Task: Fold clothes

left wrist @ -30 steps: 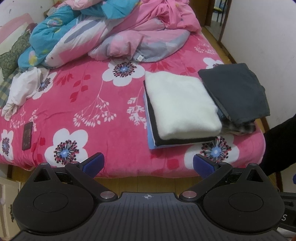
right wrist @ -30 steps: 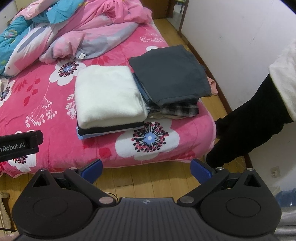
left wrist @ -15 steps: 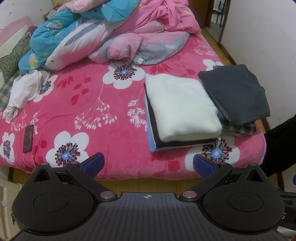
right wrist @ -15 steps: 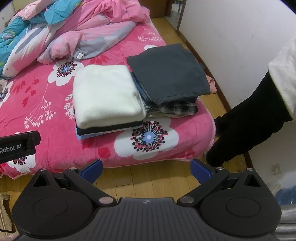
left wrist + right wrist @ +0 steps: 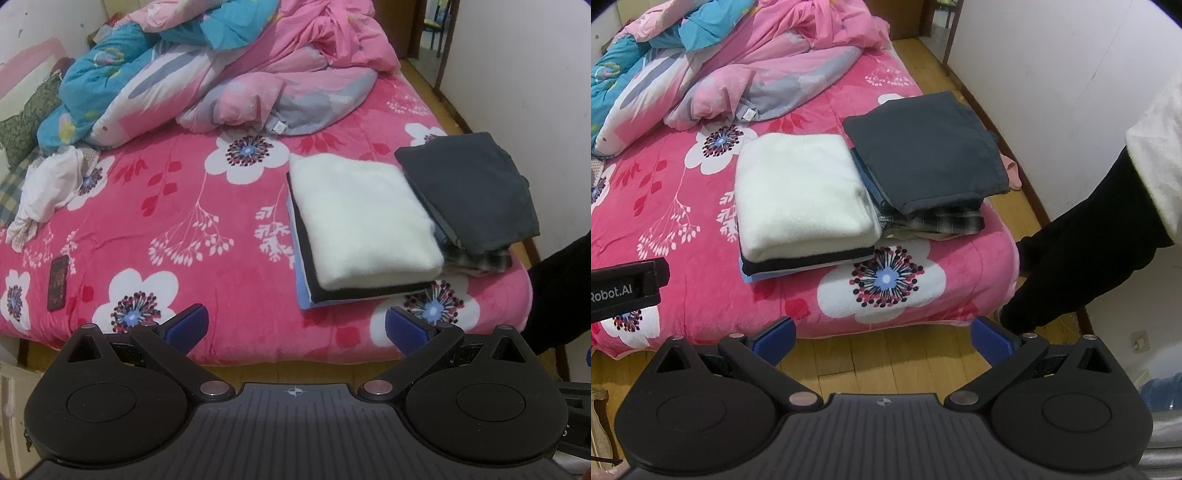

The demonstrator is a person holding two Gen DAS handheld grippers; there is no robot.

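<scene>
Fleecy white folded garment [image 5: 364, 221] | smooth grey folded garment [image 5: 469, 188] beside

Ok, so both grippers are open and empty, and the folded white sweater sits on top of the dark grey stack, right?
Not quite. The white sweater tops its own stack, beside the dark grey stack, not on it; the right wrist view shows this. The left gripper and right gripper are indeed open and empty.

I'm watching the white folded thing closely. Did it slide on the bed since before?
No. The white folded garment keeps its spot beside the dark grey pile, just above the same flower on the bedspread. Only the camera shifted slightly.
</scene>
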